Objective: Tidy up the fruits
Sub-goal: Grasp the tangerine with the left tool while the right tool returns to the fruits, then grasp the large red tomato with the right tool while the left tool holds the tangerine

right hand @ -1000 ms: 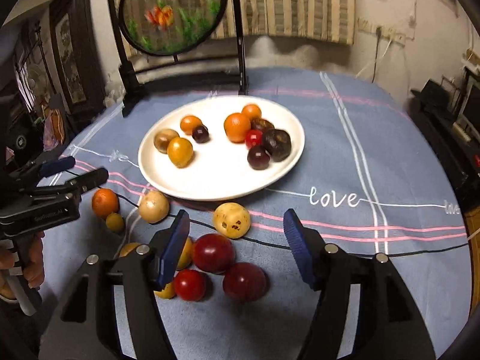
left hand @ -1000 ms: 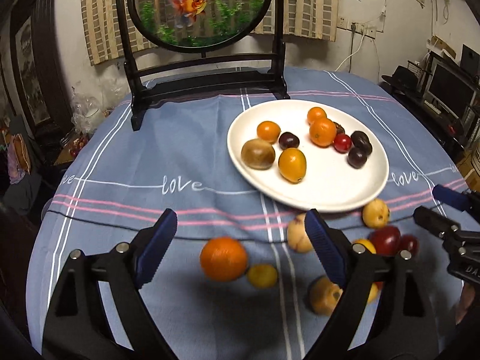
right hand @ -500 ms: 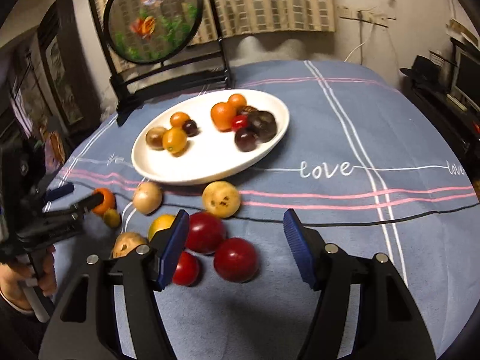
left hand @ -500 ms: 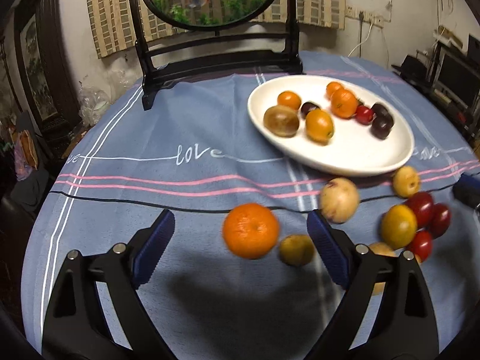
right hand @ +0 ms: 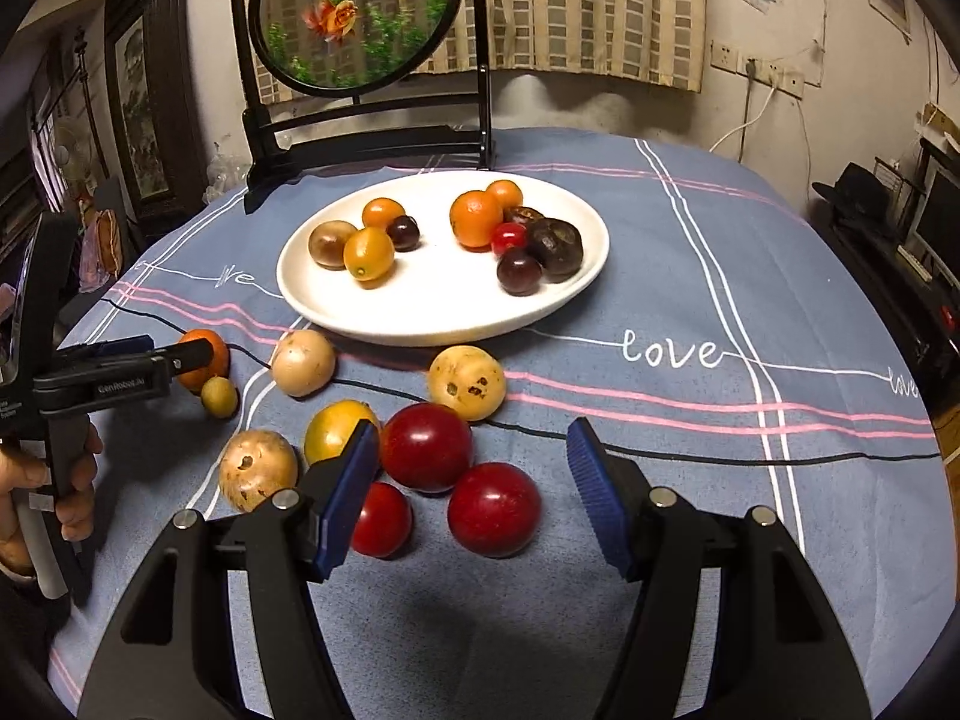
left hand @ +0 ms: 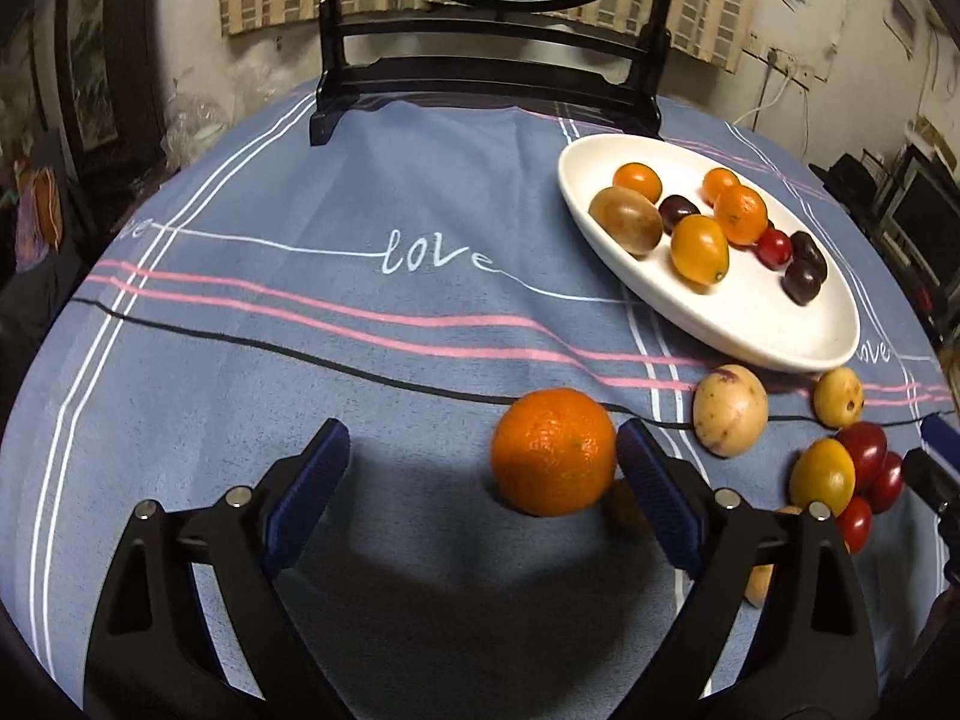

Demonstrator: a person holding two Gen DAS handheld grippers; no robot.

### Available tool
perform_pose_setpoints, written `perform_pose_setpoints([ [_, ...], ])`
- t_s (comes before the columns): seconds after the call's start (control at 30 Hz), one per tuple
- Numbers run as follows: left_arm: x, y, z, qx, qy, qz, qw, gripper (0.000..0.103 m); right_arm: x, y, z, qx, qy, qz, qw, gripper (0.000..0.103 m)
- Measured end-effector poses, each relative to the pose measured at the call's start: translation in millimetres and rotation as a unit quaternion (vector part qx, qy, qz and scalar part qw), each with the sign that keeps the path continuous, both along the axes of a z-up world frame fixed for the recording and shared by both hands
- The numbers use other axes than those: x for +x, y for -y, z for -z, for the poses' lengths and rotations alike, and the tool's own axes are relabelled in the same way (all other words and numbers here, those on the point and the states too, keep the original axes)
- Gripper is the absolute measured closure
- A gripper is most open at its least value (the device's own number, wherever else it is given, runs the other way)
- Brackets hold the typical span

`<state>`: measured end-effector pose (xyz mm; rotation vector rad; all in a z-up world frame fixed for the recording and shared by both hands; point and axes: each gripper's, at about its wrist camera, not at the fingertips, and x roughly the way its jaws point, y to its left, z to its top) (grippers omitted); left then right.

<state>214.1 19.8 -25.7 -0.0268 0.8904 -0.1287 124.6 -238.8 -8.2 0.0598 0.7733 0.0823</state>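
Note:
A white plate (left hand: 774, 339) (right hand: 432, 318) holds several orange, brown, red and dark fruits. Loose fruits lie on the cloth in front of it. My left gripper (left hand: 480, 480) is open around an orange (left hand: 553, 451), which sits close to its right finger; the orange also shows in the right wrist view (right hand: 207, 354). A small yellow fruit (right hand: 219, 397) lies beside it. My right gripper (right hand: 471, 495) is open, with two red fruits (right hand: 427, 447) (right hand: 494, 509) between its fingers. A smaller red fruit (right hand: 381, 519) lies by the left finger.
Tan and yellow fruits (right hand: 303, 363) (right hand: 467, 382) (right hand: 258, 469) (right hand: 333, 433) lie between the two grippers. A black stand with a round fish picture (right hand: 354, 18) stands behind the plate. The blue striped tablecloth (left hand: 300, 330) covers the round table.
My left gripper has moved forward and down, so the orange now lies between its fingers. My right gripper has come closer to the red fruits.

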Motion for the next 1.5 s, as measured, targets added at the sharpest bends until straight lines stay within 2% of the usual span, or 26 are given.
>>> perform_pose_setpoints([
  [0.27,-9,23,1,0.064,0.021,0.033,0.9972,0.016,1,-1,1,-0.003,-0.003,-0.002,1.000,0.038],
  [0.3,-9,23,1,0.058,0.021,0.036,0.9974,0.021,1,-2,1,-0.003,-0.003,-0.003,1.000,0.038],
  [0.33,-9,24,0,0.051,0.020,0.041,0.9976,0.032,1,-2,1,-0.004,-0.003,-0.003,1.000,0.038],
  [0.37,-11,25,0,0.044,0.022,0.051,0.9975,0.036,1,-2,1,-0.004,-0.003,-0.003,1.000,0.038],
  [0.43,-15,31,-1,0.038,0.027,0.075,0.9961,0.060,0,-2,1,-0.004,-0.002,-0.002,1.000,0.038],
  [0.53,-18,36,-2,0.056,0.036,0.073,0.9951,0.060,0,0,0,-0.001,-0.001,0.000,1.000,0.038],
  [0.67,-17,31,-3,0.035,0.031,0.066,0.9967,0.060,0,-1,0,-0.003,-0.001,0.000,1.000,0.038],
  [0.87,-19,26,-12,0.020,0.050,0.054,0.9971,0.060,-4,5,-8,-0.019,0.013,0.008,1.000,0.038],
  [0.97,-17,24,-10,0.015,0.041,0.049,0.9978,0.060,-8,17,-15,-0.006,0.026,0.012,1.000,0.038],
  [1.1,-15,19,-9,0.000,0.031,0.043,0.9986,0.060,-8,24,-13,-0.034,0.006,-0.011,0.999,0.038],
  [1.23,-14,15,-9,-0.012,0.023,0.041,0.9988,0.060,-5,23,3,-0.044,-0.037,-0.042,0.997,0.038],
  [1.37,-16,16,-11,-0.010,0.028,0.041,0.9987,0.060,-9,2,6,-0.070,-0.037,-0.088,0.993,0.038],
  [1.5,-15,16,-11,-0.014,0.024,0.042,0.9987,0.060,-9,-4,11,-0.083,-0.049,-0.092,0.991,0.038],
])
